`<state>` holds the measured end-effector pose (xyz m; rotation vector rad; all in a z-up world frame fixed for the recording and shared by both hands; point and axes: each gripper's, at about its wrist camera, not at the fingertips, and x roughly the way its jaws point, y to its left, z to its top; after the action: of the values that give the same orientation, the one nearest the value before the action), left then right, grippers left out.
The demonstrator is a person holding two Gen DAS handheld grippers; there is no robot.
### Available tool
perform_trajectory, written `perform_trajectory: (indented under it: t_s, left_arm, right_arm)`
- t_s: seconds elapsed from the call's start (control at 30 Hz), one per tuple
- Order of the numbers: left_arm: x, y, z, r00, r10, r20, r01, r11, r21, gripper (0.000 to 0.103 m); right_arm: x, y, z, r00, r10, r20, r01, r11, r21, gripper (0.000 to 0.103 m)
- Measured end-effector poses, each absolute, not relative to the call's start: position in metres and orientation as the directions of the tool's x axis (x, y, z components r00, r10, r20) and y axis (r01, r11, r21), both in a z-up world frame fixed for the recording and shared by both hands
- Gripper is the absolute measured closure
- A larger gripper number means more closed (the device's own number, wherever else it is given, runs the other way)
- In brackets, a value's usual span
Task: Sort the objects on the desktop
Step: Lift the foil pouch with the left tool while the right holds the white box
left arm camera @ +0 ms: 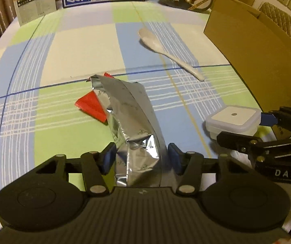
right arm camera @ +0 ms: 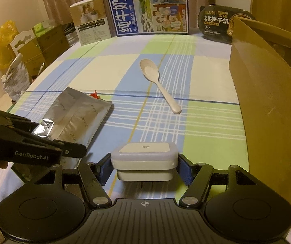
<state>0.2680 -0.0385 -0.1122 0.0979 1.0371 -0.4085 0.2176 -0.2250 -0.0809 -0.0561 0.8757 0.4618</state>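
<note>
The left tongs [left arm camera: 142, 155] pinched the near end of a crinkled silver foil pouch [left arm camera: 129, 109], whose far end lay over a red wrapper [left arm camera: 90, 105] on the checked tabletop [left arm camera: 64, 46]. Just to their right, the right tongs [right arm camera: 144, 167] clamped a small white lidded box [right arm camera: 145, 156]. A white spoon [right arm camera: 157, 81] lay farther off, near a cardboard box [right arm camera: 267, 111].
</note>
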Motion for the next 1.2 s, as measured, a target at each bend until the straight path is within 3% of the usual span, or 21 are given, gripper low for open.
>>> perform_trajectory:
  t_s: [0.2, 0.87, 0.97, 1.2]
  left_arm:
    - [0.257, -0.041, -0.106, 0.42, -0.3, -0.857, 0.421, 0.9, -0.109, 0.064]
    - [0.249, -0.035, -0.107, 0.389, -0.335, -0.858, 0.426, 0.891, -0.155, 0.061]
    - [0.247, -0.037, -0.106, 0.399, -0.329, -0.856, 0.437, 0.889, -0.138, 0.064]
    - [0.244, -0.033, -0.095, 0.443, -0.345, -0.827, 0.433, 0.891, -0.14, 0.067]
  right_arm:
    - [0.217, -0.225, -0.08, 0.554, 0.363, -0.749, -0.416, 0.9, 0.129, 0.04]
    - [0.218, -0.217, -0.089, 0.548, 0.353, -0.758, -0.436, 0.894, 0.101, 0.04]
    - [0.216, -0.217, -0.086, 0.574, 0.34, -0.745, -0.425, 0.901, 0.085, 0.045]
    - [0.215, -0.22, -0.081, 0.597, 0.342, -0.726, -0.414, 0.906, 0.087, 0.045]
